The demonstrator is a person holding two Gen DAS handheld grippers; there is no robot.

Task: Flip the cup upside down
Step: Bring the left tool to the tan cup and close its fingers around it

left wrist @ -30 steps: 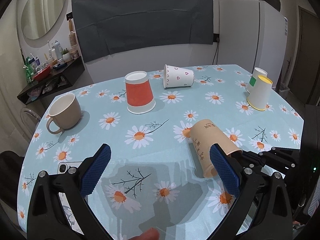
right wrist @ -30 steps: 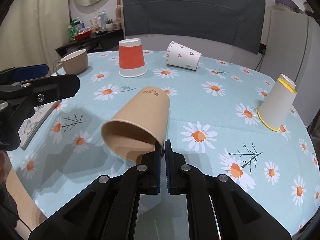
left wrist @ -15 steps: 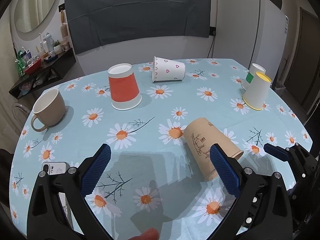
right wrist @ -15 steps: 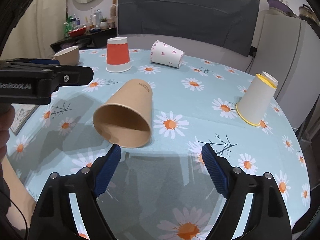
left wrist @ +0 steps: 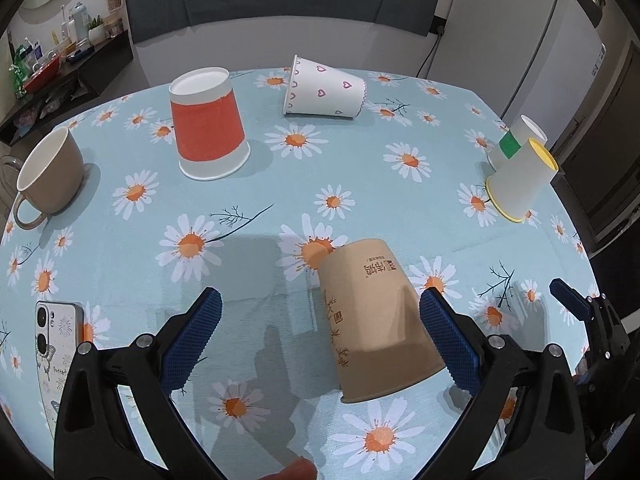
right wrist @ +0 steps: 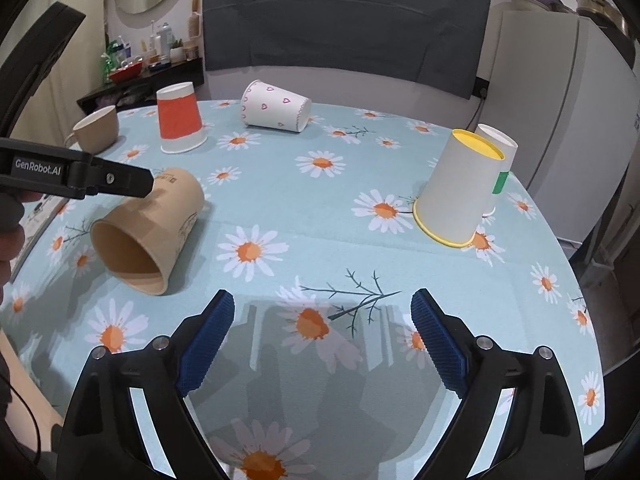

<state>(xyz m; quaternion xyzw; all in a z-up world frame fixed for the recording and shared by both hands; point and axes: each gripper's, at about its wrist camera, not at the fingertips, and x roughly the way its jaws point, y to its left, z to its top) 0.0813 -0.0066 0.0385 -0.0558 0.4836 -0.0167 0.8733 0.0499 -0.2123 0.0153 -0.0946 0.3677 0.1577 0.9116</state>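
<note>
A brown paper cup (left wrist: 374, 320) lies on its side on the daisy tablecloth, its open mouth toward me; it also shows in the right wrist view (right wrist: 148, 232). My left gripper (left wrist: 320, 336) is open, and the cup lies between its fingers, close to the right finger (left wrist: 450, 344). My right gripper (right wrist: 322, 340) is open and empty, to the right of the cup, over bare cloth. A white cup with pink hearts (left wrist: 324, 88) also lies on its side at the back.
An orange cup (left wrist: 208, 124) stands upside down at the back left. A yellow-rimmed cup (right wrist: 456, 192) and a green-marked cup (right wrist: 498, 168) stand upside down at the right. A tan mug (left wrist: 50, 176) stands upright at the left. A phone (left wrist: 56, 344) lies at the near left edge.
My right gripper let go of the brown cup's rim, opened and drew back to the right. The cup now lies on the table. My left gripper moved closer around it.
</note>
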